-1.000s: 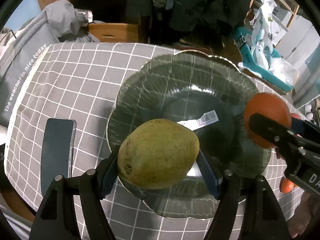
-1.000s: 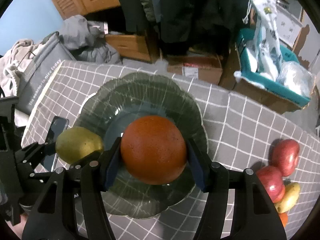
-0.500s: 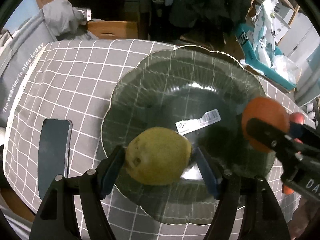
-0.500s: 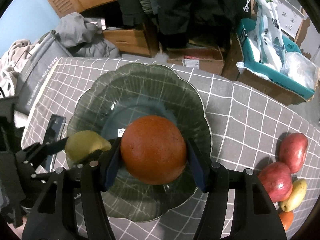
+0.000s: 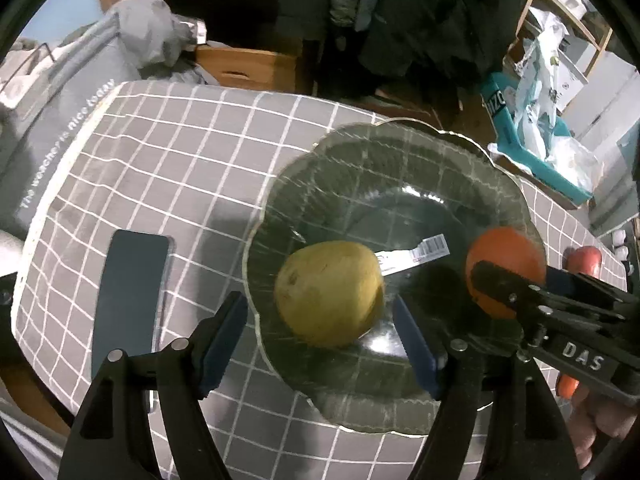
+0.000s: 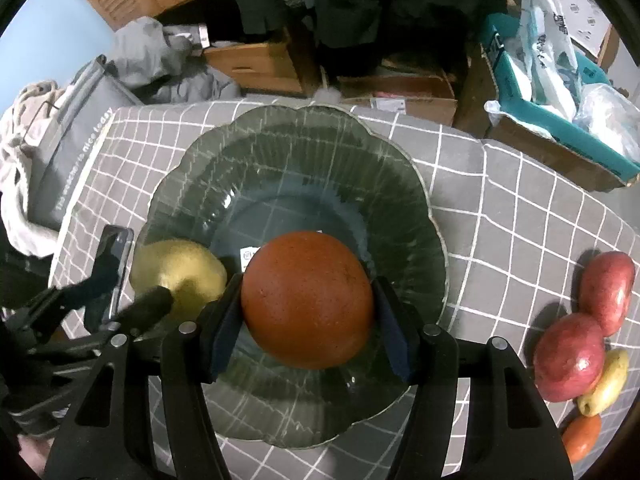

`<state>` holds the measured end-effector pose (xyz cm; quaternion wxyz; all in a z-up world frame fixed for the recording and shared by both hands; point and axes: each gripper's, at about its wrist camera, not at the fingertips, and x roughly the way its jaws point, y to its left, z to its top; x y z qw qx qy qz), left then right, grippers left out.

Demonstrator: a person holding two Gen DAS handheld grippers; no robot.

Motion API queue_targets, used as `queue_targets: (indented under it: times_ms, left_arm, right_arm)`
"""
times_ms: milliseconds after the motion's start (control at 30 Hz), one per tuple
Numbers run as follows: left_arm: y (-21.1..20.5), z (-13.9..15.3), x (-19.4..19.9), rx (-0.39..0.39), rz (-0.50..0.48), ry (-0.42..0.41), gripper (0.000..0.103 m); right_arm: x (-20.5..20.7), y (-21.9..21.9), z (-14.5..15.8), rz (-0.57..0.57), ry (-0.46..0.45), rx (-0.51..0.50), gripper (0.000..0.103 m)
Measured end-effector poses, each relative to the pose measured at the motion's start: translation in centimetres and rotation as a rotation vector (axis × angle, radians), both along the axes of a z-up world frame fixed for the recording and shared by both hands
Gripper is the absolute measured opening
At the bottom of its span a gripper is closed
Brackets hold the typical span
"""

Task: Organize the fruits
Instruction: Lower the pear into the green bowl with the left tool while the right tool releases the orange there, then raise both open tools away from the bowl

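A yellow-green pear lies in the dark glass scalloped plate, near its left rim. My left gripper is open; its blue pads stand apart from the pear on both sides. My right gripper is shut on an orange and holds it above the near half of the plate. The pear also shows in the right wrist view, and the orange in the left wrist view.
A dark phone lies left of the plate on the grey checked cloth. Two red apples, a small yellow fruit and a small orange fruit lie at the right. Bags and boxes stand beyond the table's far edge.
My left gripper opened and let go of the pear, which now rests in the plate. It has drawn back a little. My right gripper still holds the orange over the plate.
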<state>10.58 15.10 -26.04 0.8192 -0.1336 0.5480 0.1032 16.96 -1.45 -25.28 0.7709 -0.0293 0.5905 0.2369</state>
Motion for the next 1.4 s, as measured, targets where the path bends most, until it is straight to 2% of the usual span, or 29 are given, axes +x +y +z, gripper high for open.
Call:
queue_targets:
  times_ms: [467,600,967,1133,1400]
  left_arm:
    - [1.4,1.1,-1.3,-0.007,0.037,-0.02,0.079]
    - [1.3,1.3,-1.4,-0.01,0.04,-0.024,0.079]
    - [0.8,3.3,-2.0,-0.018,0.032,-0.063,0.079]
    - [0.0,5.1,-2.3,-0.024,0.024,-0.101,0.08]
    - [-2.0,9.7,-3.3,0.021,-0.008,-0.208,0.087]
  right_arm:
    - [-0.4,1.0,-1.8,0.027,0.079,-0.024,0.067]
    - [-0.6,1.2,-0.2,0.038,0.023,0.0,0.078]
    - [-0.9,0.0,4.4,0.004,-0.088,0.017,0.078]
    - [-1.7,-1.5,7.8,-0.022,-0.195,0.008,0.078]
    - [-3.6,-3.7,12.6,-0.04,-0.357,-0.018,0.078]
